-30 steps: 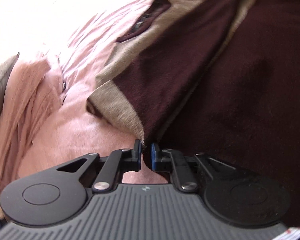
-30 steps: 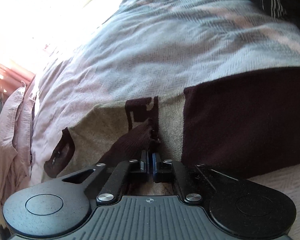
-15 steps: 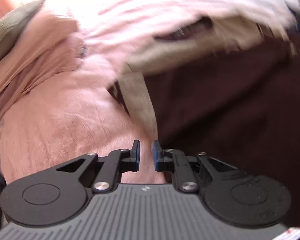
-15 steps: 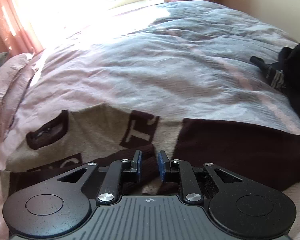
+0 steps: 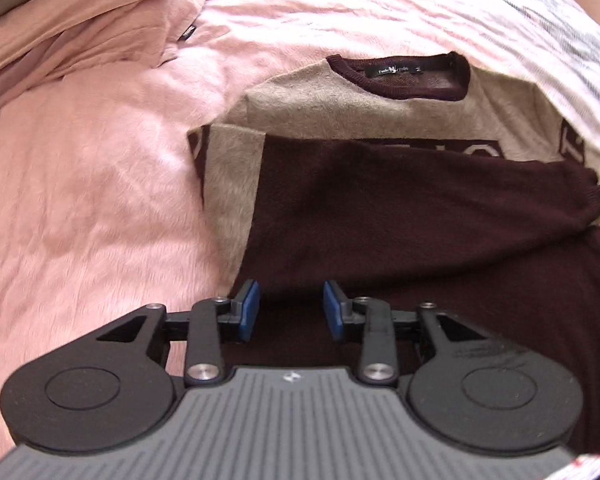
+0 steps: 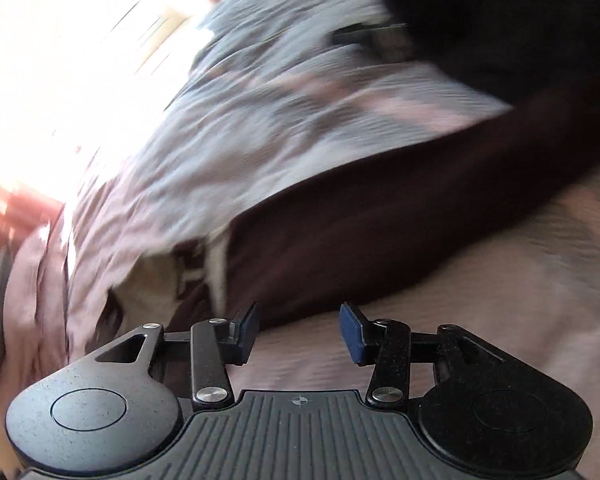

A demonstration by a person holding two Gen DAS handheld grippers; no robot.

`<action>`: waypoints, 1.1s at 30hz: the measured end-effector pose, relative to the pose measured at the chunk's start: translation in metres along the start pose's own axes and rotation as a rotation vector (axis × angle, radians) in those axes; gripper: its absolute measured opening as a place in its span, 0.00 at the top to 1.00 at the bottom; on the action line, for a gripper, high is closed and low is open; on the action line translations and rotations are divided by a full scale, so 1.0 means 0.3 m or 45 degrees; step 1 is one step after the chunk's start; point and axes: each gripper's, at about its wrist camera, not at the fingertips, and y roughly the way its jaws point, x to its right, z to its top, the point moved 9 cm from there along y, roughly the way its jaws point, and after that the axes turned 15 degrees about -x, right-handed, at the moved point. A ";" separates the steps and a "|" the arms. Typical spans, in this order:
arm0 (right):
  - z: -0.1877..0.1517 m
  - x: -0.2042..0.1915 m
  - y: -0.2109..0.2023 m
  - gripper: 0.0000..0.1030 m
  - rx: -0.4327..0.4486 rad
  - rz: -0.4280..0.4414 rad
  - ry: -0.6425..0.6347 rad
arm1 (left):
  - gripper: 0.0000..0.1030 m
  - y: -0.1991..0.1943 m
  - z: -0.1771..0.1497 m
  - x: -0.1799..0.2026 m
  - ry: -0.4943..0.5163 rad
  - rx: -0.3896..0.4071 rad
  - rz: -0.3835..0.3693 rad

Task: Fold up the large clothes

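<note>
Pink bedcover [image 5: 80, 208] at far left of the left wrist view, a heap of pink cloth [image 5: 84, 28] bunched at its top corner

Sweater [image 5: 380, 184] laid flat on the cover just right of that, neckline [image 5: 416, 76] away from the camera, tan upper panel, maroon body. Maroon sleeve [image 5: 480, 196] folded across the chest, cuff ending near the right edge

Left gripper [image 5: 291, 309] poised over the near left part of the maroon body, jaws parting, moderately apart, pads clear of the knit, nothing pinched

Right wrist view heavily blurred. Sweater [image 6: 380, 232] seen as a maroon band slanting across mid-frame, tan lettered patch at its left end. Right gripper [image 6: 300, 328] jaws widening, well apart, only bare cover between them, garment edge just beyond the left pad. Dark clothing [image 6: 500, 20] at top right on the pale striped duvet [image 6: 260, 120]

Risks, judged:
- folded sleeve loose on top; a snag from either pad could drag it off the chest
- plush cover underneath; a low pinch may take cover together with knit
- uneven grips at the next fold likely to skew the edges
- dark clothing close enough to get swept in
</note>
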 end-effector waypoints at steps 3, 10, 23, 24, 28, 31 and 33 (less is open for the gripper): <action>0.074 0.247 -0.099 0.59 0.134 0.039 0.322 | 0.70 -0.028 -0.043 0.008 -0.057 -0.035 -0.023; 0.171 0.387 -0.060 0.60 0.248 0.347 0.624 | 0.70 -0.059 -0.121 0.067 -0.155 -0.095 -0.084; 0.298 -0.221 -0.268 0.99 0.477 0.044 -0.132 | 0.68 -0.180 -0.129 0.000 -0.211 -0.006 -0.125; 0.270 -0.353 -0.297 0.99 0.509 0.041 -0.267 | 0.68 -0.194 -0.129 -0.017 -0.223 0.006 -0.132; -0.073 -0.939 -0.324 0.99 0.549 0.144 -0.971 | 0.68 -0.236 -0.142 -0.084 -0.291 0.040 -0.180; -0.507 -1.205 -0.222 0.90 0.347 0.243 -1.546 | 0.68 -0.247 -0.168 -0.141 -0.343 0.041 -0.191; -0.756 -1.229 -0.118 0.57 0.215 0.204 -1.825 | 0.68 -0.246 -0.194 -0.181 -0.376 0.031 -0.188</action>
